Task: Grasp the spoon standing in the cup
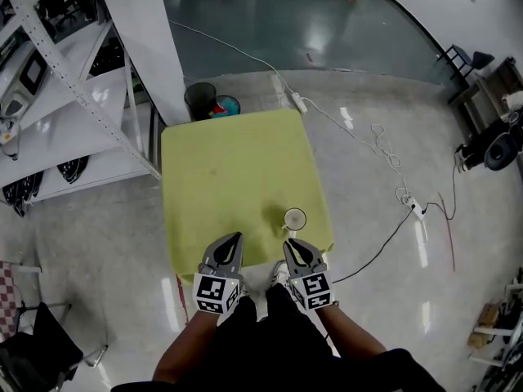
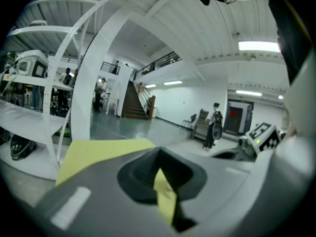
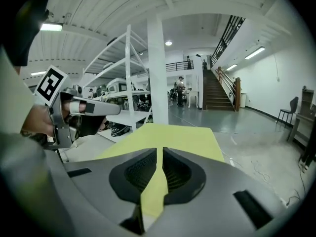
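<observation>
A small white cup (image 1: 294, 218) stands near the front right corner of the yellow table (image 1: 237, 170). The spoon in it is too small to make out. My right gripper (image 1: 288, 244) is just in front of the cup, at the table's near edge, with its jaws together and nothing between them. My left gripper (image 1: 237, 238) is level with it, to the cup's left, also shut and empty. The right gripper view shows shut jaws (image 3: 159, 152) over the yellow table (image 3: 173, 135), with no cup in sight. The left gripper view likewise shows shut jaws (image 2: 159, 154).
A white shelving rack (image 1: 57, 80) and a white pillar (image 1: 147, 39) stand to the left of the table. Behind the table sit a black bin (image 1: 200, 100) and a blue object (image 1: 226, 104). Cables (image 1: 392, 170) trail over the floor at the right. A chair (image 1: 49, 341) is at the lower left.
</observation>
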